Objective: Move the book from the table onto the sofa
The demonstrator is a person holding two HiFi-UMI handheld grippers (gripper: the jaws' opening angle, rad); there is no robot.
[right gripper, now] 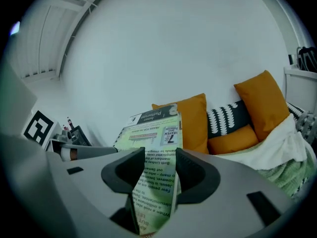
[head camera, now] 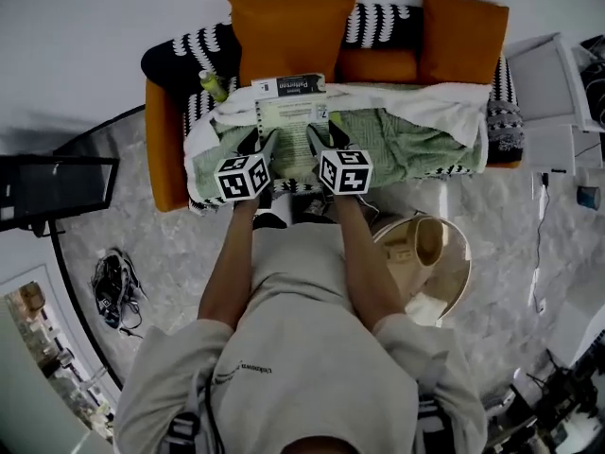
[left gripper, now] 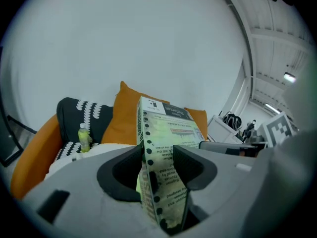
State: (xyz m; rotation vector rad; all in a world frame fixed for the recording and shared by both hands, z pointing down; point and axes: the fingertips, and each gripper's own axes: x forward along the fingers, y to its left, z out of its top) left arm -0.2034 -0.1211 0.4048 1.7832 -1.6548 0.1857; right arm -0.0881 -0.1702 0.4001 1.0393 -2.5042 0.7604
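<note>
A pale green paperback book (head camera: 291, 119) with a black title band hangs flat over the sofa (head camera: 163, 149), above its green blanket (head camera: 416, 145). My left gripper (head camera: 263, 144) is shut on the book's left edge and my right gripper (head camera: 323, 140) on its right edge. The left gripper view shows the book (left gripper: 168, 128) running edge-on between the dark pads (left gripper: 130, 168) of the left gripper (left gripper: 157, 168). From the right gripper's camera the book (right gripper: 151, 128) sits the same way between the jaws of the right gripper (right gripper: 159, 170).
Two orange cushions (head camera: 288, 36) (head camera: 463, 36) and a black-and-white patterned one (head camera: 383, 25) lean on the sofa back. A small green bottle (head camera: 212, 85) lies at the sofa's left end. A round table (head camera: 430, 263) stands at my right, a dark screen (head camera: 57, 187) at my left.
</note>
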